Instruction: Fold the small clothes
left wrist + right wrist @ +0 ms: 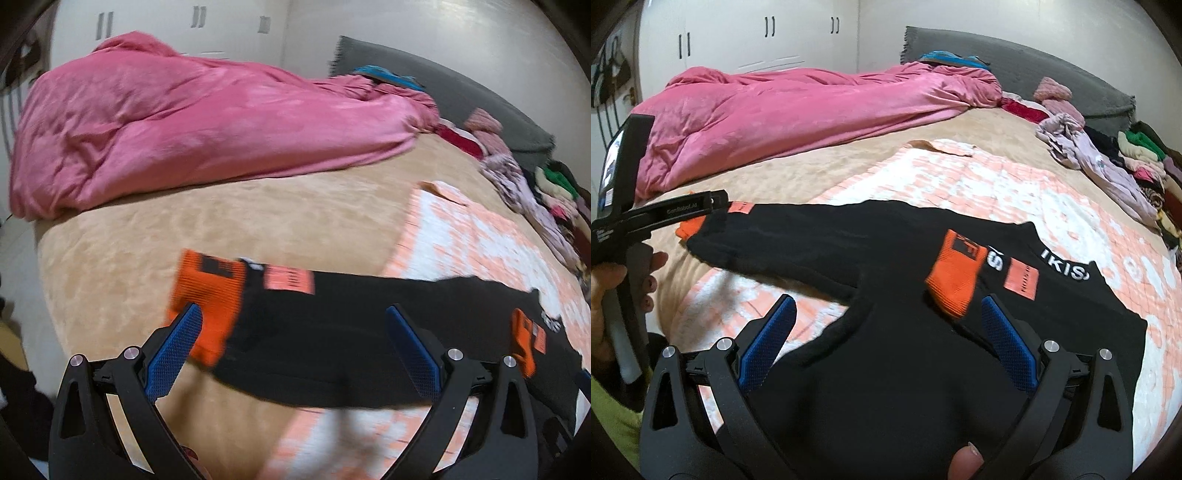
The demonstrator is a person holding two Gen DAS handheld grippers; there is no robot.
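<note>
On the bed, atop a peach-and-white checked cloth, we have the black top spread flat, white lettering near its neckline. One sleeve is already laid across the chest, its orange cuff resting beside the lettering, so we judge the first fold done. The other sleeve stretches out sideways, its own orange cuff reaching past the checked cloth onto the tan bedcover. That sleeve looks to be the next thing to bring in, and after it the body needs folding (nothing of that has begun, as far as we can see). More garments wait in a heap at the far right edge of the bed, so most of the job seems to lie ahead; a pink duvet is bunched behind.

Our left gripper hovers low over the outstretched sleeve, its blue fingers spread wide with one near the cuff, pinching nothing. In the right wrist view we see it from the side, tilted forward in a hand. Our right gripper hangs above the chest, fingers likewise spread wide and empty, one close beside the folded-in cuff
</note>
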